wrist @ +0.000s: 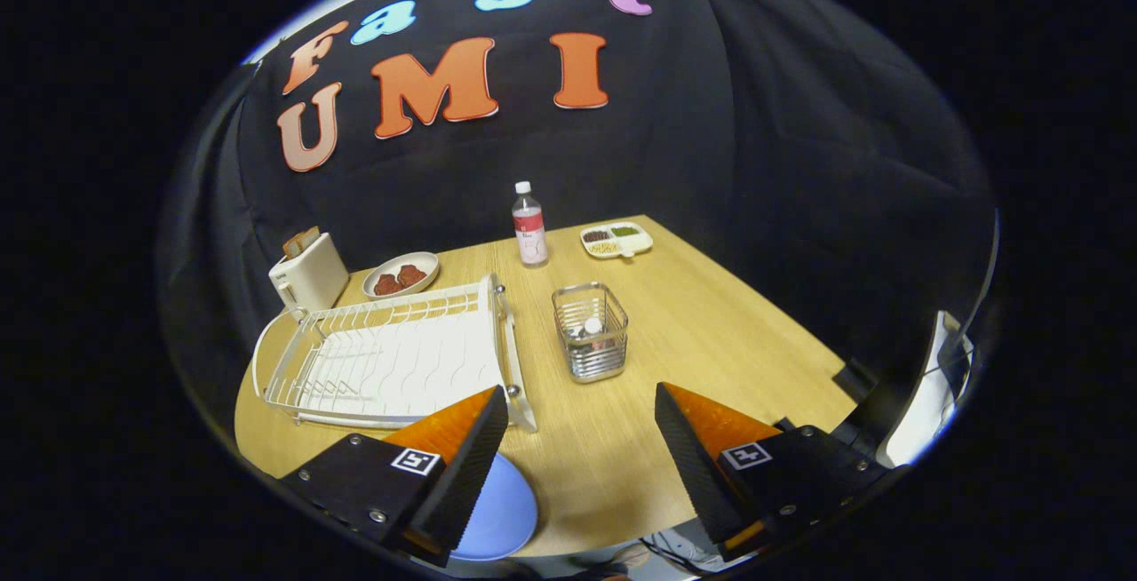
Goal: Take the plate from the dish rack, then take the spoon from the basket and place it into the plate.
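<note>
- Gripper (pixel 582 439) fingers apart, holding nothing.
- Plate (pixel 499 514) out of dish rack (pixel 391 359), lower left on table (pixel 711 332).
- Spoon (pixel 592 329) in basket (pixel 590 332), centre frame.
- Next, I judge: reach forward, clamp the spoon.

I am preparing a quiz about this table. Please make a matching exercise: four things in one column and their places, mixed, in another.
1. blue plate
2. wire basket
3. toaster
4. bottle

a. behind the dish rack
b. right of the dish rack
c. beside one finger of the open tongs
d. near the booth wall, beyond the basket

Pairs: 1-c, 2-b, 3-a, 4-d
</note>
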